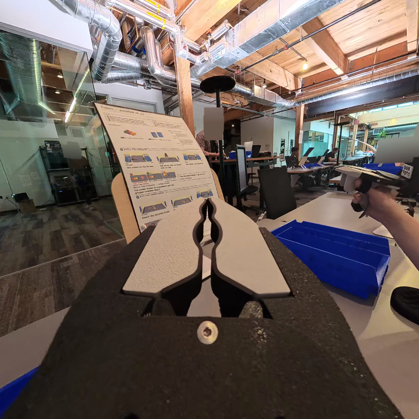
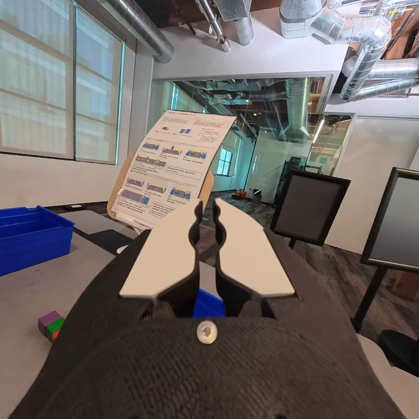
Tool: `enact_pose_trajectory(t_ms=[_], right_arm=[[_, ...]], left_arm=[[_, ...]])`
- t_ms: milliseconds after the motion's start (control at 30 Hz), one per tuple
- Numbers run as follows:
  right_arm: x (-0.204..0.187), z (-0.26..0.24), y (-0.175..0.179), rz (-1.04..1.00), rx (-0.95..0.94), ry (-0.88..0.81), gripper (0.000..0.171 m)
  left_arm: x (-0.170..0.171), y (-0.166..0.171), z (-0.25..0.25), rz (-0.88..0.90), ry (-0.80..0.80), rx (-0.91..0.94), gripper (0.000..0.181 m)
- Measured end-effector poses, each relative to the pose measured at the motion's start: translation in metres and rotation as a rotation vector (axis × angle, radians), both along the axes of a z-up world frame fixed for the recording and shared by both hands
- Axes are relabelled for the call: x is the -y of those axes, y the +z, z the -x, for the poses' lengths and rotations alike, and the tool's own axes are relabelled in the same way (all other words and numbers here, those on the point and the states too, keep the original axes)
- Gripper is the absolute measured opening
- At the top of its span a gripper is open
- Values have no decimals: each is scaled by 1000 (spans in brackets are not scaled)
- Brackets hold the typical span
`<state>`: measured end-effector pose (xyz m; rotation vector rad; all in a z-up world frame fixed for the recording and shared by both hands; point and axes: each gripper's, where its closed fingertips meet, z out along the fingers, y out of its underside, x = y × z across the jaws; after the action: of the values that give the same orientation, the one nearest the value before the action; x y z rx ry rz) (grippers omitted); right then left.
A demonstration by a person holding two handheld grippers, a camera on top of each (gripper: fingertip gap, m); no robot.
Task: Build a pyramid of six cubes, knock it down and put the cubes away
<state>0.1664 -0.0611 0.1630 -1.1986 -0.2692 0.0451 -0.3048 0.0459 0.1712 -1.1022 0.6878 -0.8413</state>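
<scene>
My left gripper (image 1: 208,199) is raised above the table, and its fingertips meet with nothing between them. My right gripper (image 2: 207,201) is also raised, and its fingertips stand a narrow gap apart with nothing between them. It also shows in the left wrist view (image 1: 362,175), held by a hand at the far right. A purple cube (image 2: 48,318), a green cube (image 2: 55,326) and a red cube (image 2: 55,335) sit close together on the grey table (image 2: 27,294) at the lower left of the right wrist view. The other cubes are hidden.
A blue bin (image 1: 335,254) stands on the table to the right of my left gripper. Another blue bin (image 2: 34,238) stands at the left in the right wrist view. An instruction sheet (image 1: 156,163) leans on a wooden stand at the table's far edge. Two black-framed panels (image 2: 310,206) stand on the floor to the right. The gap from one gripper's tips to the other's is roughly 50 centimetres. From the right gripper's tips to the green cube (image 2: 55,326) is close to 35 centimetres.
</scene>
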Motion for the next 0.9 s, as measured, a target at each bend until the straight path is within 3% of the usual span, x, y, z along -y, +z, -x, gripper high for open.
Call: enact_pose_trajectory(t_ms=[100,900], right_arm=[[0,-6,-1,7,-13,-30,1],[9,-12,4,-34,-24,-9,1]], left_arm=[[-5,-2,4,9,22,0,0],[-6,-13,-16,-15,35,-63,0]])
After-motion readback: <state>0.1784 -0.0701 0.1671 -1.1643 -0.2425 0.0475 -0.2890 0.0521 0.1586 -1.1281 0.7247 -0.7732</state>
